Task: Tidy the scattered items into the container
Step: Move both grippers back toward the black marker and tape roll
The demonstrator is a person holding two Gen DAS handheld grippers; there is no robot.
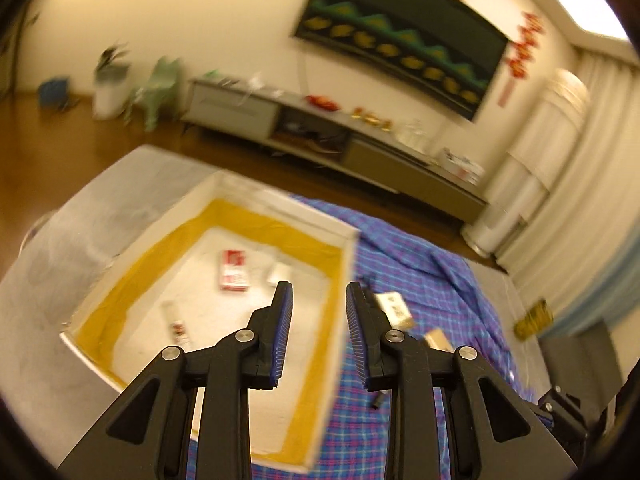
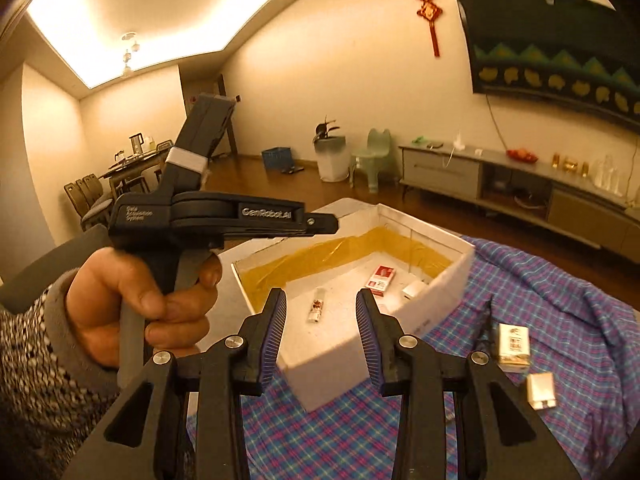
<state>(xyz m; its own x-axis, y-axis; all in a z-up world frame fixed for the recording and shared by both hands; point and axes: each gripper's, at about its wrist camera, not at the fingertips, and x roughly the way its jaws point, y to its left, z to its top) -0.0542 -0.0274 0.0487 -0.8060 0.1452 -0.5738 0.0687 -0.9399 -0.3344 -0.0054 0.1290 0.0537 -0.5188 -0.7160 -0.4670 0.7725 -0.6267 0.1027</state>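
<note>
Both grippers empty, fingers spread. Right gripper (image 2: 321, 336) should swing right to the upright pack (image 2: 514, 347), clamp its sides, then lift over the box (image 2: 436, 300) wall.

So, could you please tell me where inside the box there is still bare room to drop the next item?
The white box has bare floor along its yellow-lined far side and between the small tube and the red-and-white pack. It is crowded at the right corner, where that pack and a white packet lie close. Both grippers' fingers are open and empty.
</note>
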